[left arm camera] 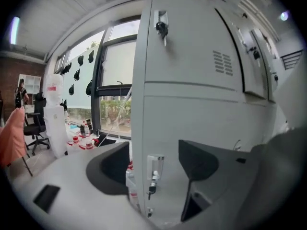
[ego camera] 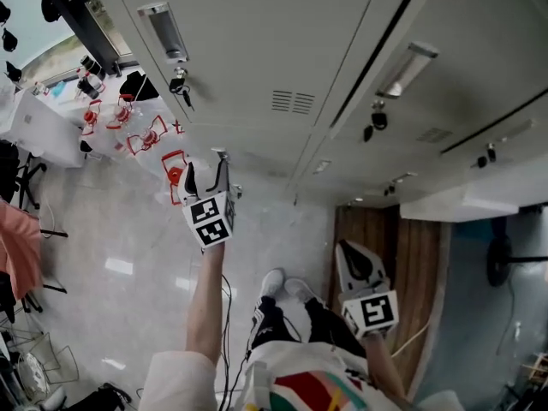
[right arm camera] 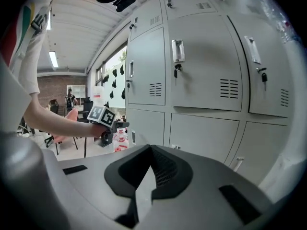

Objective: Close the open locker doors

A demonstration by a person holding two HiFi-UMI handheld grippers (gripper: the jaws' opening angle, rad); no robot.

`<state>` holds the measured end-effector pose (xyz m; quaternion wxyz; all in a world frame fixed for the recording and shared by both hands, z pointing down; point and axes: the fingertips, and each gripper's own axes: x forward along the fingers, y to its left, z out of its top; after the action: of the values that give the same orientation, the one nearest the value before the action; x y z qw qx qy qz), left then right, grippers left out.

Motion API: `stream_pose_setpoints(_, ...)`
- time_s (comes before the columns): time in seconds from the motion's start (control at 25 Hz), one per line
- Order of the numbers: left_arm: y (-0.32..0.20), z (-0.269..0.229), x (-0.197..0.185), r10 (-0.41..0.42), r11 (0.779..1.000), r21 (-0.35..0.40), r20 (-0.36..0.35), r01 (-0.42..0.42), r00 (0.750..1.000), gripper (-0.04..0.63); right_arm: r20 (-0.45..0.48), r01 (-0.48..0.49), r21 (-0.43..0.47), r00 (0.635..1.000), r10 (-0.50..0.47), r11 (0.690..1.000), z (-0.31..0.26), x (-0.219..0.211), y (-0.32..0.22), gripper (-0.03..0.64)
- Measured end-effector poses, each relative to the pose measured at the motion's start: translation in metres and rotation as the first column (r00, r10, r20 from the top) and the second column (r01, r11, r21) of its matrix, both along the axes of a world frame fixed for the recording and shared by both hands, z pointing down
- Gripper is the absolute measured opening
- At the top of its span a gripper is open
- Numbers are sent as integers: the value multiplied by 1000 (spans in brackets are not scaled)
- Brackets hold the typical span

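Observation:
A bank of grey lockers (ego camera: pixel 282 50) rises in front of me, each door with a handle and a hanging key. My left gripper (ego camera: pixel 207 166) is open at the left edge of the lowest left door (ego camera: pixel 261 157). In the left gripper view the open jaws (left arm camera: pixel 153 163) straddle that door's edge, and its handle with key (left arm camera: pixel 154 174) lies between the pads without touching them. From here I cannot tell whether that door is flush or slightly ajar. My right gripper (ego camera: pixel 349 252) hangs low near my body, shut and empty (right arm camera: pixel 152 150). Every door in the right gripper view looks shut.
A white table with red-labelled bottles (ego camera: pixel 128 128) stands left of the lockers by the window. A pink chair (ego camera: pixel 19 251) is at the far left. My shoes (ego camera: pixel 284 286) stand on the pale floor, and a wooden strip (ego camera: pixel 411 255) and a fan (ego camera: pixel 500 260) are to the right.

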<state>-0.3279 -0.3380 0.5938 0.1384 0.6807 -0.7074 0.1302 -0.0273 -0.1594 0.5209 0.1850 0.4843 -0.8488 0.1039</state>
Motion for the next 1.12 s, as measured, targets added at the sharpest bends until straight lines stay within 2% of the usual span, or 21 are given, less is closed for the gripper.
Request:
stream_pose_setpoints(0.12,20,-45,31,45,995,86,-47,-41,998,318,12,7,26,1000,-7,1000,-14,3,1,6)
stream_pose_setpoints(0.32,67,-115,71,80,974,217,-62,-65,995,310,27,0,91,1000,-3,996,-38,7,-4,6)
stream_pose_setpoints(0.36,77,-126,79,94,969,236,-49,-80,994,287,30,1,109,1000,-4,994,-42,8,-5,6)
stream_pose_setpoints(0.52,112,-167,115,162,934,314,48,-169,986,85,31,9,166,999,-14,986,-55,14,-5,6)
stream_pose_setpoints(0.64,129,-185,139,184,921,348,16,-178,983,43,41,-1,169,999,-6,986,-59,19,-3,6)
stream_pose_setpoints(0.84,151,-180,174,240,922,311,5,-230,971,8,77,-31,167,997,18,985,-63,26,-2,6)
stream_pose_setpoints(0.96,163,-177,184,255,925,295,-22,-237,967,6,85,-36,169,996,22,985,-64,25,-1,6)
stream_pose_setpoints(1.12,168,-180,192,283,918,292,-13,-267,959,6,75,-54,155,996,43,986,-63,25,-2,6)
